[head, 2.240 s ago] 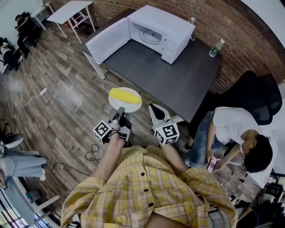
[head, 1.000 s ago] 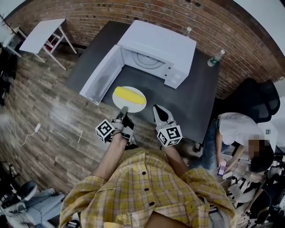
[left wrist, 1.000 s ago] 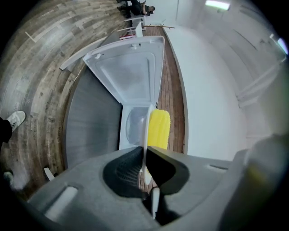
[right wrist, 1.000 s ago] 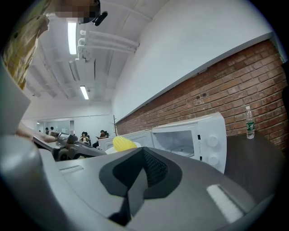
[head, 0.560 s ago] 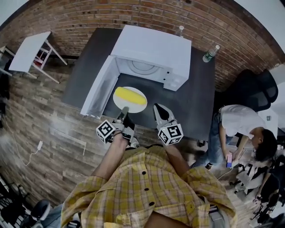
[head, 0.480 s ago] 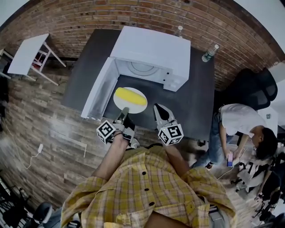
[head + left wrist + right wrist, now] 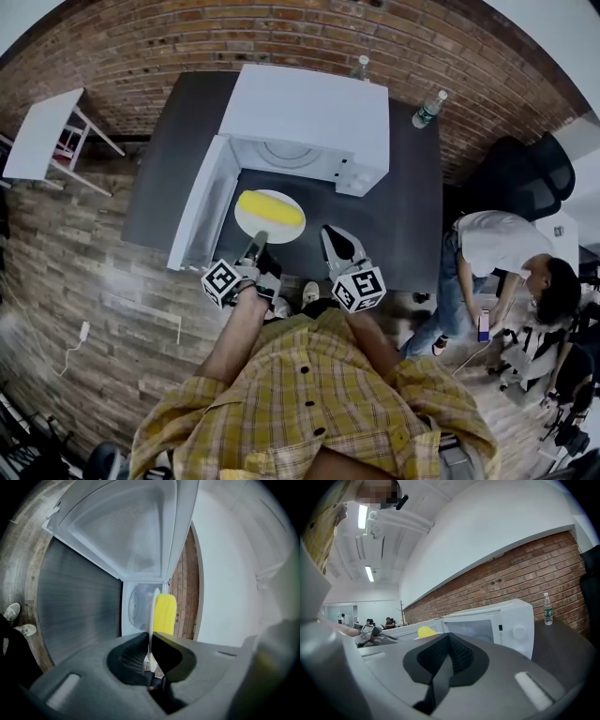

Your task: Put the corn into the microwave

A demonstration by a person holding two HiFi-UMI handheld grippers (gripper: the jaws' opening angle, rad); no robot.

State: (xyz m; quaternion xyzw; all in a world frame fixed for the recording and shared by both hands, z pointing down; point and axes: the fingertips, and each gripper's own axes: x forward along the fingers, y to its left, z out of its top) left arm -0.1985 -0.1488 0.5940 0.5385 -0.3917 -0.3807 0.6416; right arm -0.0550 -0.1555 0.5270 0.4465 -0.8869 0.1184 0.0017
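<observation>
1. Brick wall (image 7: 141, 47) behind; a dark table (image 7: 412, 225) carries a white microwave (image 7: 309, 112), its door (image 7: 202, 211) swung open to the left.
2. Left gripper (image 7: 257, 246) is clamped on the near rim of a white plate (image 7: 265, 230). The corn (image 7: 270, 207) lies on it, just before the oven opening, not inside.
3. Right gripper (image 7: 335, 239) is alongside, jaws pressed together, nothing between.
4. Bottle (image 7: 426, 110) stands near the wall; its label is too small to read.

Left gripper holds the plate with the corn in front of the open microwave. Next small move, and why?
Probably ease the left gripper forward toward the white microwave's open cavity. Its jaws clamp the round white plate's rim, the yellow corn cob lies on it, and the plate is outside the cavity, with the door swung wide.
</observation>
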